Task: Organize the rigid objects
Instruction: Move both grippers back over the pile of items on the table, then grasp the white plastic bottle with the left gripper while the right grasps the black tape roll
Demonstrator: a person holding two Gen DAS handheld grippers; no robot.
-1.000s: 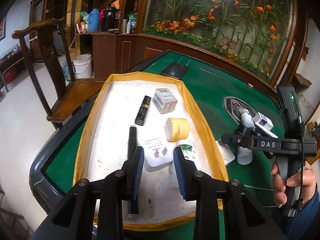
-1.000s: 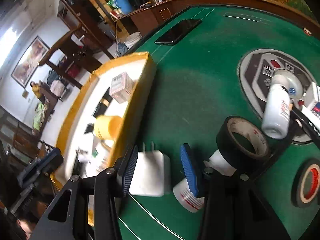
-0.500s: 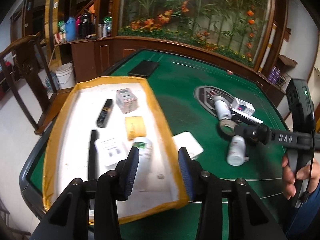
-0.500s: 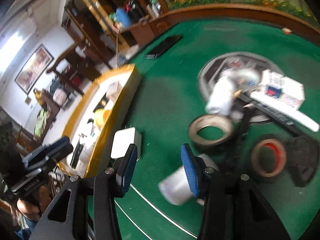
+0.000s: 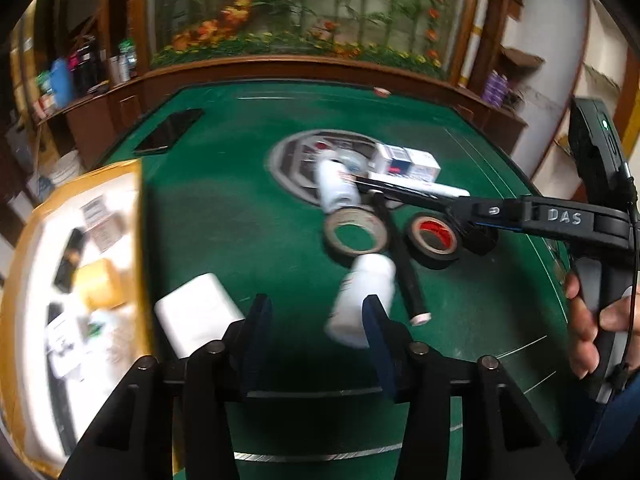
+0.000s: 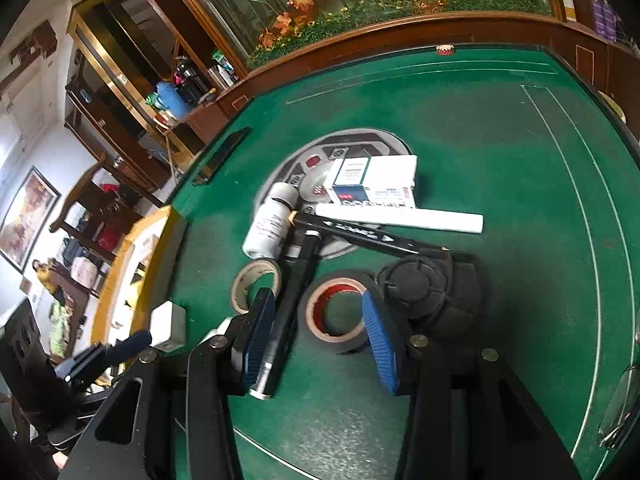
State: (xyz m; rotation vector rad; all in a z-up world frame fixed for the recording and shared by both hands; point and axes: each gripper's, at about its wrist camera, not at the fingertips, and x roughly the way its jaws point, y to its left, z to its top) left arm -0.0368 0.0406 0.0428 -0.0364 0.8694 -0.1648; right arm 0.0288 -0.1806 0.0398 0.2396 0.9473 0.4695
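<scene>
Left gripper (image 5: 316, 322) jaws opening, empty, right gripper (image 6: 318, 330) jaws spread, yellow tray (image 5: 140, 240) holding small items

Daylit room; left wrist view motion-blurred, right sharper; fisheye bending, dark corners.

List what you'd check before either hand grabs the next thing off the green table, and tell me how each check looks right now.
1. Left gripper empty: ok, its fingers are opening with nothing pressed between them.
2. Right gripper empty: ok, it hangs above the red-cored tape roll and the black pen, gripping neither.
3. Target for the left: ok, a white bottle lies on its side just ahead.
4. Clear grasp for the right: not ok, pen, tape rolls and a black pouch crowd together.
5. Room in the yellow-rimmed tray: cannot tell, that side is blurred.
6. Sharp view: not ok for the left camera.
</scene>
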